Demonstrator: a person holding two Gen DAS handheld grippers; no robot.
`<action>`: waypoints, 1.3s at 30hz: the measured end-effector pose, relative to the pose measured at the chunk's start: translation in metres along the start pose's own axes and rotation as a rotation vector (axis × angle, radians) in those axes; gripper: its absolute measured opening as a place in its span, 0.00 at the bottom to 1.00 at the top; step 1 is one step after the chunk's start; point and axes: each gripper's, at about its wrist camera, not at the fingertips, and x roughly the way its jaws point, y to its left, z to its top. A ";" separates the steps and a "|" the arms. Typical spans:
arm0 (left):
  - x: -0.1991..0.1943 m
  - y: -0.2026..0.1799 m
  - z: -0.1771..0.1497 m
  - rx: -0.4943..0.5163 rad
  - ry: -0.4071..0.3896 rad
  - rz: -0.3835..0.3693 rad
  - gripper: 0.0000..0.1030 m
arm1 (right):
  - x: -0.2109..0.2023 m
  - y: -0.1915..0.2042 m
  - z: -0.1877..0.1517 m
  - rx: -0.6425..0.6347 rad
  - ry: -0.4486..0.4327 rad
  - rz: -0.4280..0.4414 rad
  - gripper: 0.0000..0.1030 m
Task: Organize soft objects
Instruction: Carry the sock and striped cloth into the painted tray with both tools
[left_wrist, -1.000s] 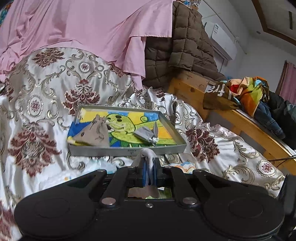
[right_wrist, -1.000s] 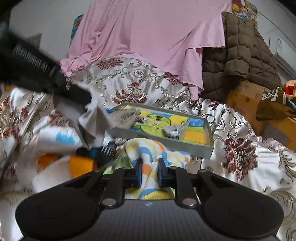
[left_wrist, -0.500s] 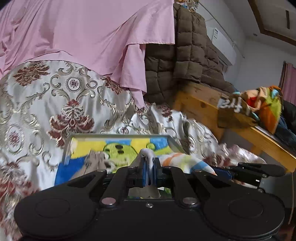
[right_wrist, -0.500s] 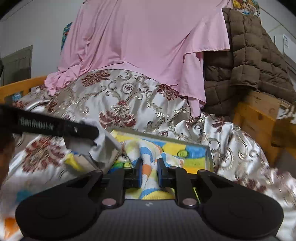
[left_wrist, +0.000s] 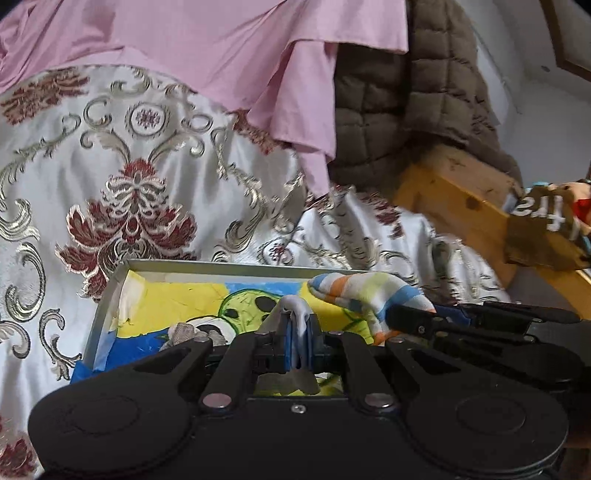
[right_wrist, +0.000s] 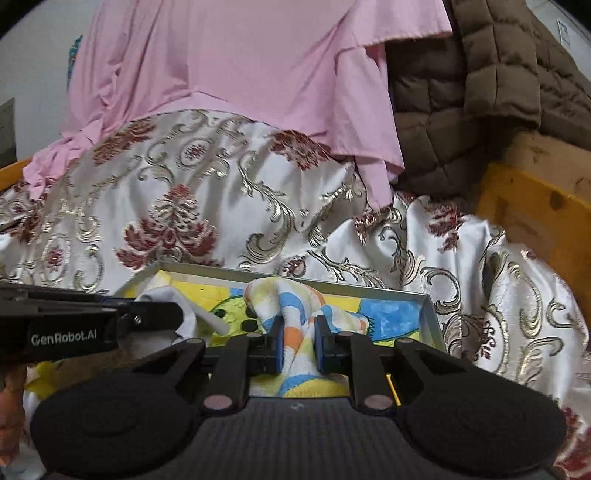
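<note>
A grey tray (left_wrist: 110, 295) with a yellow, blue and green cartoon liner lies on the floral bedspread. My left gripper (left_wrist: 298, 325) hangs over the tray's near part, shut on a pale grey cloth (left_wrist: 295, 306) that bunches above its pads. A beige pouch (left_wrist: 184, 332) lies in the tray just left of it. In the right wrist view my right gripper (right_wrist: 299, 328) is shut on a striped cloth (right_wrist: 291, 295) of orange, blue and yellow, over the tray (right_wrist: 369, 290). The left gripper (right_wrist: 147, 317) reaches in from the left, level with it. The tray's near side is hidden.
Behind the tray the gold and maroon floral bedspread (left_wrist: 129, 192) rises steeply, with a pink sheet (left_wrist: 221, 55) over it. A brown quilted blanket (left_wrist: 406, 122) and a wooden bed frame (left_wrist: 454, 199) stand at the right. A hand (right_wrist: 11, 398) shows at the lower left.
Both grippers have moved forward from the bed's front to above the tray, each still holding its cloth. The tray and the bedspread behind it now look much nearer.
</note>
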 end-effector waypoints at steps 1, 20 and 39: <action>0.005 0.002 0.000 -0.003 0.007 0.006 0.08 | 0.007 -0.001 0.000 0.002 0.007 -0.005 0.18; 0.020 0.005 -0.002 -0.030 0.068 0.111 0.26 | 0.018 -0.014 0.001 0.053 0.038 -0.014 0.47; -0.073 -0.031 0.014 -0.040 -0.057 0.148 0.78 | -0.102 -0.030 0.024 0.125 -0.095 -0.021 0.93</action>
